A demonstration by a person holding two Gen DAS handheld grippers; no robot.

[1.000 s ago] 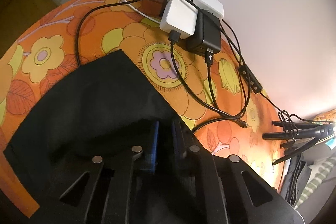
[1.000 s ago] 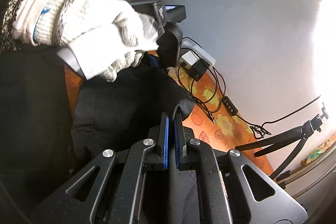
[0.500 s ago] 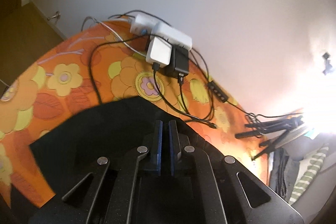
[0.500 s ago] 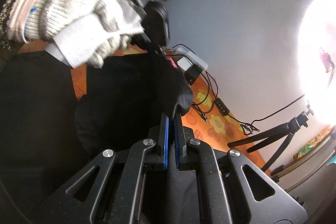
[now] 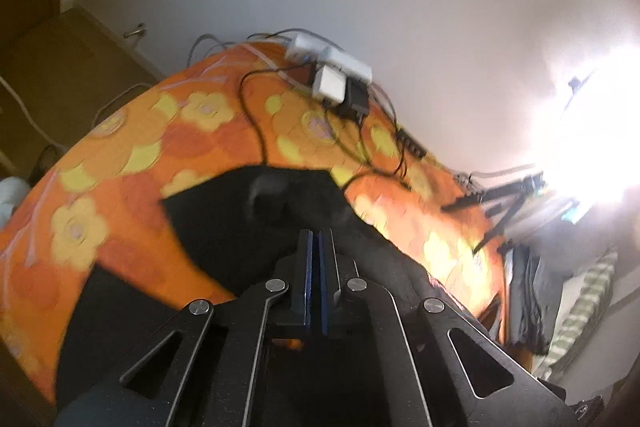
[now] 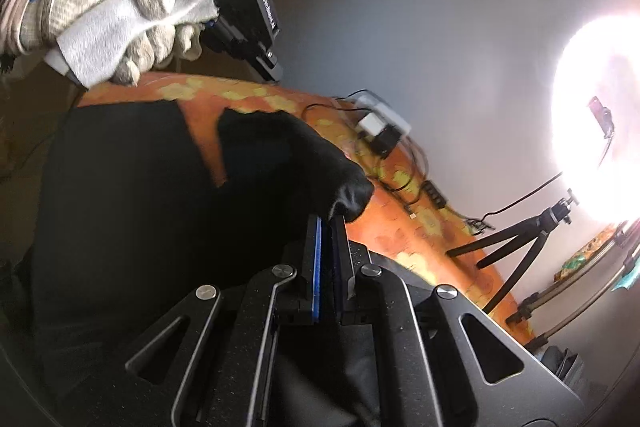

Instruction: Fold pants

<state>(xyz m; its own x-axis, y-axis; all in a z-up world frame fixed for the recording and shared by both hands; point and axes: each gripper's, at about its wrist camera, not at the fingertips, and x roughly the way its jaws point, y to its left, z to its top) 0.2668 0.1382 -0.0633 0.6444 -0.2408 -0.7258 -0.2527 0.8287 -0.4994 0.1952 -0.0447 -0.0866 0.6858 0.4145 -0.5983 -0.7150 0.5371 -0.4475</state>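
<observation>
Black pants (image 5: 256, 223) lie spread on an orange flowered bedspread (image 5: 132, 155). In the left wrist view my left gripper (image 5: 319, 239) hovers above them, its blue pads pressed together with no cloth between them. The right wrist view shows that same left gripper (image 6: 272, 67) held high by a gloved hand (image 6: 120, 15), apart from the cloth. My right gripper (image 6: 329, 223) is shut on a bunched fold of the pants (image 6: 348, 191), which it lifts off the bed while the rest of the pants (image 6: 140, 195) drapes down to the left.
A white power strip with chargers and black cables (image 5: 340, 79) lies at the bed's far edge by the wall. A black tripod (image 6: 516, 247) stands to the right of the bed under a glaring ring light (image 6: 600, 123). Clothes (image 5: 528, 299) are piled at the right.
My left gripper has risen and drawn back from the pants, so more of the bed shows. Its pads went from a small gap to fully together. The right gripper lifted the held fold slightly.
</observation>
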